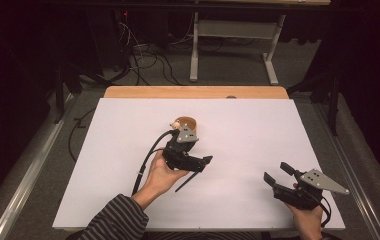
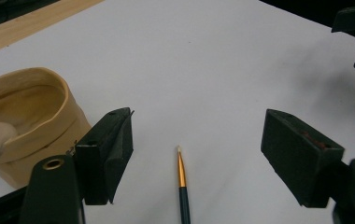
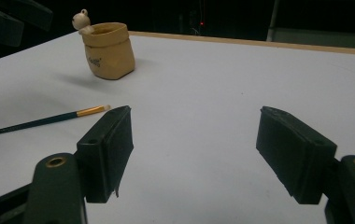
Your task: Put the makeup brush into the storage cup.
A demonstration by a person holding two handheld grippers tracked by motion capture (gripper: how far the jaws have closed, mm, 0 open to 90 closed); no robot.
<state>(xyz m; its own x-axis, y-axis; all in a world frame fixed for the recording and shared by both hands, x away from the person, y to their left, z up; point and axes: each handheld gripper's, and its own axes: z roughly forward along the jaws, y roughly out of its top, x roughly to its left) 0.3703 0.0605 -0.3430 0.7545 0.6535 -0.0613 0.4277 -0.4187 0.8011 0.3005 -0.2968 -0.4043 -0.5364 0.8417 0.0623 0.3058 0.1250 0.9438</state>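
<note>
we found the paintbrush (image 2: 182,186) lying flat on the white table sheet (image 1: 258,130), directly beneath the left gripper (image 2: 196,154), whose jaws stood wide apart, one on either side of it and holding nothing. the tan sack-shaped pot (image 3: 108,50) stood upright just beside that gripper, apart from the brush. the right gripper (image 3: 194,154) hovered well apart near the table's right edge, jaws likewise wide and empty. we judged the brush light, stiff and thin, with a smooth dark handle likely to roll or slip. we advised gripping across the handle just behind the gold ferrule (image 2: 181,168), sparing the soft bristle tip.
</note>
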